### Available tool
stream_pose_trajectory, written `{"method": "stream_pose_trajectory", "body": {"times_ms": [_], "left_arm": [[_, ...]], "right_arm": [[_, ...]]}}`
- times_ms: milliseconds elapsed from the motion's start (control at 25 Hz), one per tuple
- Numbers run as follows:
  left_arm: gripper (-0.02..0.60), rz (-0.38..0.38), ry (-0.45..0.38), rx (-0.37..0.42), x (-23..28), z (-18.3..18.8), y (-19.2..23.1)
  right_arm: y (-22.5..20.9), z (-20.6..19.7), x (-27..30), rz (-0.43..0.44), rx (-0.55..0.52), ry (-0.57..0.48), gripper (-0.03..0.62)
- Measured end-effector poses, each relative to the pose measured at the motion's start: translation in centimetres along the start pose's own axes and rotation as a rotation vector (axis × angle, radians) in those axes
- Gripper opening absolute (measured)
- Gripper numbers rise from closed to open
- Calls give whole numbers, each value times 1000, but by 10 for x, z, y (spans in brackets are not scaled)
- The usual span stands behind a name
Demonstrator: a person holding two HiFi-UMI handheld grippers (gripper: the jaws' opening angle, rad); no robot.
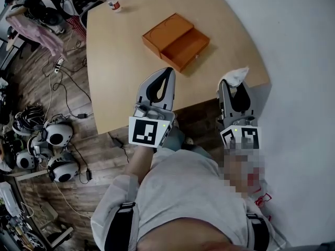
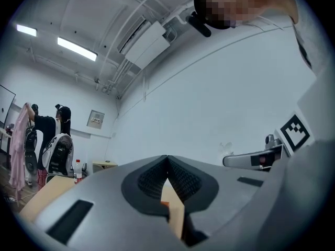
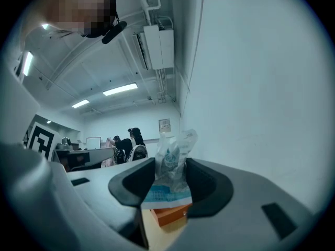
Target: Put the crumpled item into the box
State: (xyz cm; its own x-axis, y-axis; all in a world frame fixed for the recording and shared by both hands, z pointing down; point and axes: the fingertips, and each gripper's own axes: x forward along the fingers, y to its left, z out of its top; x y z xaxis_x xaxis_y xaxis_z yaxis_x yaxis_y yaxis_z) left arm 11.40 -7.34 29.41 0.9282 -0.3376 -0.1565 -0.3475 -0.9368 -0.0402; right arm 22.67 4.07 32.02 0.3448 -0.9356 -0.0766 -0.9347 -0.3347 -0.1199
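Observation:
An orange box (image 1: pixel 175 41) lies open on the light wooden table (image 1: pixel 120 61), its two halves side by side. My right gripper (image 1: pixel 234 85) hovers over the table's near right corner, shut on a crumpled white plastic wrapper (image 1: pixel 236 75) that sticks out past the fingertips. In the right gripper view the wrapper (image 3: pixel 172 161) fills the gap between the jaws of the gripper (image 3: pixel 170 179), with the box (image 3: pixel 170 214) low behind it. My left gripper (image 1: pixel 168 71) is shut and empty, above the table's near edge just in front of the box. In its own view the left gripper (image 2: pixel 167 163) has its jaw tips touching.
A plastic bottle (image 1: pixel 111 0) stands at the table's far left corner. On the wooden floor to the left lie cables (image 1: pixel 68 88) and several white headsets (image 1: pixel 55 145). A person (image 1: pixel 42 4) stands at the far left. A white wall runs along the right.

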Motion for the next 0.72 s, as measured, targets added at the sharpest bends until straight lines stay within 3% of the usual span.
{"method": "stream_pose_trajectory", "body": {"times_ms": [720], "left_arm": [[14, 4, -34, 1, 65, 0, 65]], "right_arm": [[-7, 6, 93, 1, -15, -18, 176]]}}
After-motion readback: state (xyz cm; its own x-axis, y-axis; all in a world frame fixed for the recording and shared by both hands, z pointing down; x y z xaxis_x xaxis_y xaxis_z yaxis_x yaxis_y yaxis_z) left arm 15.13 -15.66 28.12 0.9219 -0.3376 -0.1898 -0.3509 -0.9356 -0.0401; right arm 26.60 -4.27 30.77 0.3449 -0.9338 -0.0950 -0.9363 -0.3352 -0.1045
